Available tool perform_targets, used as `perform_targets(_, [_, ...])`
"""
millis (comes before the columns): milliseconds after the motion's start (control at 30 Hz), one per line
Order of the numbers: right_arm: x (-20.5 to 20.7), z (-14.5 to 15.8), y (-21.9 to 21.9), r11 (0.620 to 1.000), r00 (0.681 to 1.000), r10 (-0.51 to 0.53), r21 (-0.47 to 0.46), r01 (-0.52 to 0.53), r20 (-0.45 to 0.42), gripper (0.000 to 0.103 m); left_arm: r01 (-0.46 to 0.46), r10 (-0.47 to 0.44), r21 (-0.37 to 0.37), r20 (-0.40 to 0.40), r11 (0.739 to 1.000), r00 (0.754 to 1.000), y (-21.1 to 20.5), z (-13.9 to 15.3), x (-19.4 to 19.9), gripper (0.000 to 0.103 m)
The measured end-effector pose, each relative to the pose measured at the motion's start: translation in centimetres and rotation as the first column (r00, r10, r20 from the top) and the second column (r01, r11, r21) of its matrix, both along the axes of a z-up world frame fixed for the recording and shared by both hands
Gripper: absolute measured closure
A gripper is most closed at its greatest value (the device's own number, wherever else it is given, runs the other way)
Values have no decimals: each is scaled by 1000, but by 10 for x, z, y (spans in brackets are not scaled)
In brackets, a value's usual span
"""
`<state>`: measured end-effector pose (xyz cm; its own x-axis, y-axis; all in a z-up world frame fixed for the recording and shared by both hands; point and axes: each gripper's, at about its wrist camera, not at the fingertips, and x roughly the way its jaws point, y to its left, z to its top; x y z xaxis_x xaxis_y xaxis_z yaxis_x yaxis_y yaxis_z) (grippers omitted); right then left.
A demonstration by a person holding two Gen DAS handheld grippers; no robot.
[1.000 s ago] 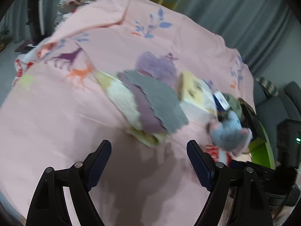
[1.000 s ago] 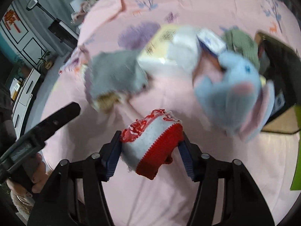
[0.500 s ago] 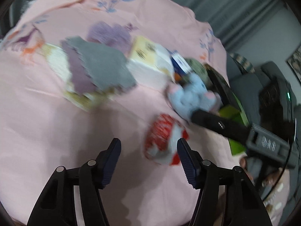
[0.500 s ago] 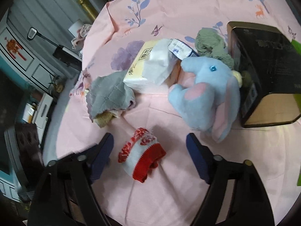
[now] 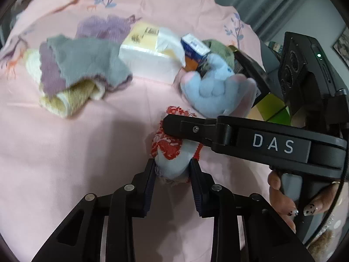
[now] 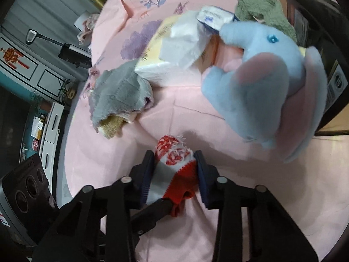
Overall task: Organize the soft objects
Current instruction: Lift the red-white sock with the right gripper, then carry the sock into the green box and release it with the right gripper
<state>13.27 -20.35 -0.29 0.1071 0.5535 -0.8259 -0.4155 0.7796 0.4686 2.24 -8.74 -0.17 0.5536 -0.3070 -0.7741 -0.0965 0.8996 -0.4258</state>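
A red and white knitted sock (image 5: 172,152) lies on the pink bedsheet (image 5: 65,152). My left gripper (image 5: 172,170) is shut on its white end. My right gripper (image 6: 174,170) is shut on the same sock (image 6: 176,170) from the other side; its finger crosses the left wrist view (image 5: 196,128). A blue plush elephant (image 6: 261,91) with pink ears lies just beyond the sock, also in the left wrist view (image 5: 213,93). A pile of folded cloths, grey on top (image 5: 82,65), lies to the left, also in the right wrist view (image 6: 120,93).
A tissue pack (image 5: 148,52) and a small blue and white box (image 5: 194,50) lie behind the elephant, with a green knitted piece (image 6: 261,8). A dark box (image 6: 322,50) stands at the right. Cabinets and floor (image 6: 43,113) lie beyond the bed's left edge.
Half a second ago both grippers were open around the sock lying on the sheet. Both have moved in and closed on it from opposite sides.
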Motion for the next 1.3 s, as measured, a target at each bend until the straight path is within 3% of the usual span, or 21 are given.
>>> perform_targets(267, [-8, 60, -35, 993, 979, -95, 89, 80, 182, 68, 43, -57, 79, 173, 996, 983, -32, 58, 16, 73])
perform_targets(533, [-12, 116, -115, 949, 888, -303, 192, 249, 345, 68, 180, -219, 147, 309, 973, 926, -100, 105, 40, 73])
perform_targets(700, [-10, 128, -176, 889, 808, -457, 232, 395, 371, 68, 300, -344, 176, 345, 938, 873, -150, 114, 60, 72])
perform_targets(933, [-14, 127, -248, 778, 696, -629, 279, 563, 346, 68, 451, -470, 138, 340, 882, 815, -216, 111, 87, 72])
perform_targets(1133, [-13, 112, -289, 682, 611, -731, 281, 675, 306, 68, 538, -550, 128, 291, 833, 783, -261, 97, 109, 73])
perform_targets(1300, [-14, 100, -311, 625, 562, -777, 250, 739, 283, 68, 580, -586, 102, 250, 808, 771, -283, 84, 118, 72])
